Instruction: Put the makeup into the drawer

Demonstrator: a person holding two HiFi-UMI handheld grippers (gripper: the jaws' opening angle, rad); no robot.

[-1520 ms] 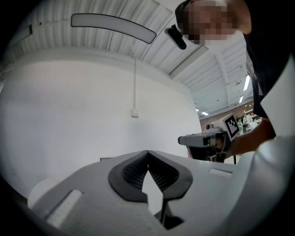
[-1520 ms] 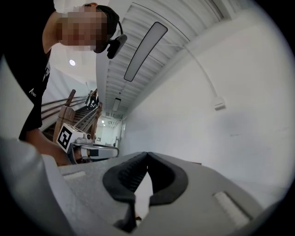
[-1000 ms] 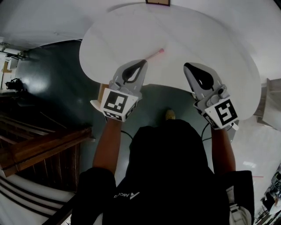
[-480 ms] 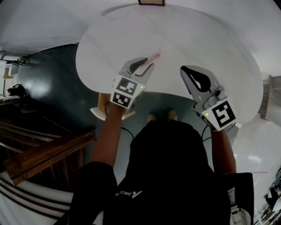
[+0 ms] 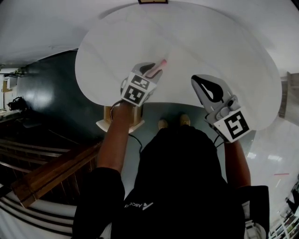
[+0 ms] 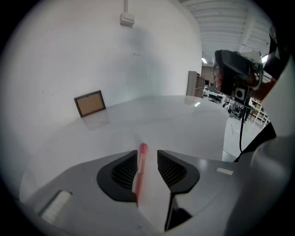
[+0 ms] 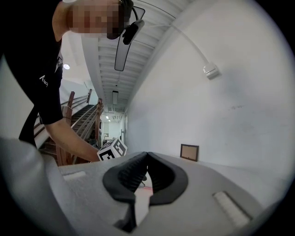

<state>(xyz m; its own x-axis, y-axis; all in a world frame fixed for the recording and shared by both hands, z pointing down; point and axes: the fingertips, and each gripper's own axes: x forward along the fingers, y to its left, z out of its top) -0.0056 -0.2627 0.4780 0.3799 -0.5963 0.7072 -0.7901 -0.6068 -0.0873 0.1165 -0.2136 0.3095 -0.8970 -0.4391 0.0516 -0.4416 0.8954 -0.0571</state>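
Note:
A thin pink makeup stick (image 5: pixel 161 62) lies on the round white table (image 5: pixel 210 42). My left gripper (image 5: pixel 155 71) is tilted down over the table's near edge. Its jaws are opening, with the stick (image 6: pixel 140 162) between them. The stick lies close to the left pad (image 6: pixel 125 171) and apart from the right one. My right gripper (image 5: pixel 198 80) hovers level at the table's near edge to the right. It is shut, its tips (image 7: pixel 146 157) are together and nothing is in it.
A small brown picture frame (image 5: pixel 153 1) leans against the wall at the table's far side (image 6: pixel 90 104). A wooden stool (image 5: pixel 119 120) stands under the table's edge. Wooden stair rails (image 5: pixel 51 168) run at the lower left over dark floor.
My left gripper has gone forward and down to the pink stick, and its jaws have gone from shut to open around it. The right gripper has shifted only a little.

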